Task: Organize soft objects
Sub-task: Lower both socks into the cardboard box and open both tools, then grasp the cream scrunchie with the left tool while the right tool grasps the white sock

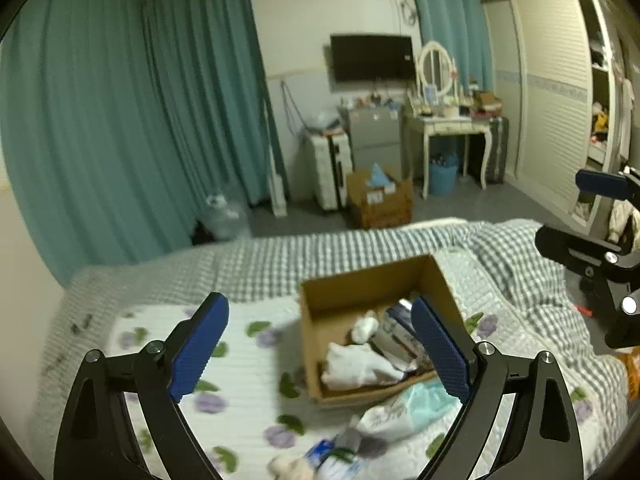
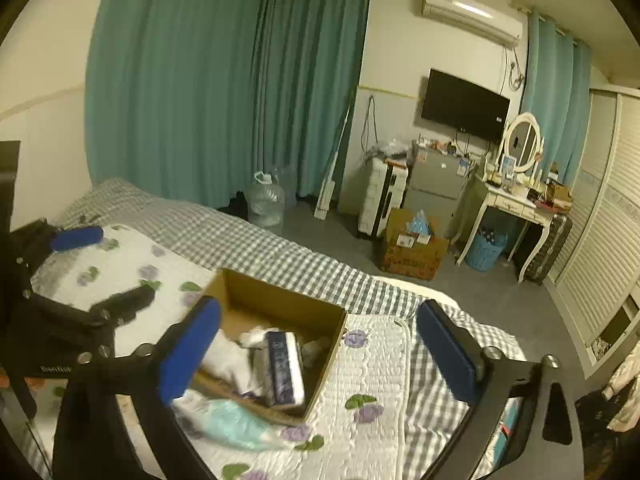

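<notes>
An open cardboard box [image 1: 360, 288] [image 2: 256, 300] sits on the flowered white quilt on the bed. Inside it lie white cloth [image 1: 360, 364] [image 2: 228, 356], a small white plush [image 1: 366, 326] and a dark blue and white pack [image 2: 284, 364]. A light blue and white plastic pack [image 1: 412, 408] [image 2: 236, 424] lies on the quilt against the box's near side. More soft items [image 1: 316, 458] lie at the bottom of the left wrist view. My left gripper [image 1: 320, 348] is open and empty above the quilt, near the box. My right gripper [image 2: 318, 352] is open and empty above the box.
The bed has a grey checked cover [image 1: 280, 260] [image 2: 256, 244]. Beyond it are teal curtains [image 1: 120, 120], a water jug [image 2: 264, 200], a suitcase [image 2: 380, 200], a floor box [image 1: 380, 200], a dressing table [image 1: 452, 124] and a wardrobe [image 1: 552, 92].
</notes>
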Available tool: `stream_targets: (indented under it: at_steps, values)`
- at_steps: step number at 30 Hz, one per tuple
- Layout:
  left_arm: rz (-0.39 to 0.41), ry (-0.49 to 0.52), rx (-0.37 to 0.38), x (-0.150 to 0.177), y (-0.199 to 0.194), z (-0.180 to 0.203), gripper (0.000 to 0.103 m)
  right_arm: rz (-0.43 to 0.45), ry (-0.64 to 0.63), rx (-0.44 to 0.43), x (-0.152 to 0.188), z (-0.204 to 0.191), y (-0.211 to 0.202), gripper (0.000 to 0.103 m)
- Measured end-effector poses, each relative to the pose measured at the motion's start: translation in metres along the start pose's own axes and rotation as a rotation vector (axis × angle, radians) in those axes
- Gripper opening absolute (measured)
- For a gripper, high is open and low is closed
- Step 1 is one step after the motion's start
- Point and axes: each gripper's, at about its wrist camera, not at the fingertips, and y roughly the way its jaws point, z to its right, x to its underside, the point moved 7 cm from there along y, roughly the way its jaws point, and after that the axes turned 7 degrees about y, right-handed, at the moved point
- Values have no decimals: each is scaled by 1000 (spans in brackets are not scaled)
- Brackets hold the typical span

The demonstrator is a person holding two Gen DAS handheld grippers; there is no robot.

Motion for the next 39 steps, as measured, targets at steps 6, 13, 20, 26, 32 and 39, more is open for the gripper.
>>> stream_targets:
  at_steps: [6, 13, 20, 26, 32, 39]
  values:
    - [52, -29, -39, 9, -69, -15, 103, 5, -44, -12, 4, -26, -75, 103]
    - [31, -62, -24, 56, -81, -18, 103, -1, -79, -20, 42, -58, -106, 103]
    - [-64, -108, 7, 124, -36, -10, 103, -67, -83, -36, 109, -82, -58, 103]
    - [-187, -120, -3, 181, 28, -1, 103, -164, -88, -55, 160, -88, 14, 103]
    - [-334, -111, -7, 241, 71, 0, 90, -228, -24, -100, 192, -83, 71, 103]
    - [-435, -149, 12, 268, 90, 3, 66, -245, 11, -148, 226, -91, 94, 103]
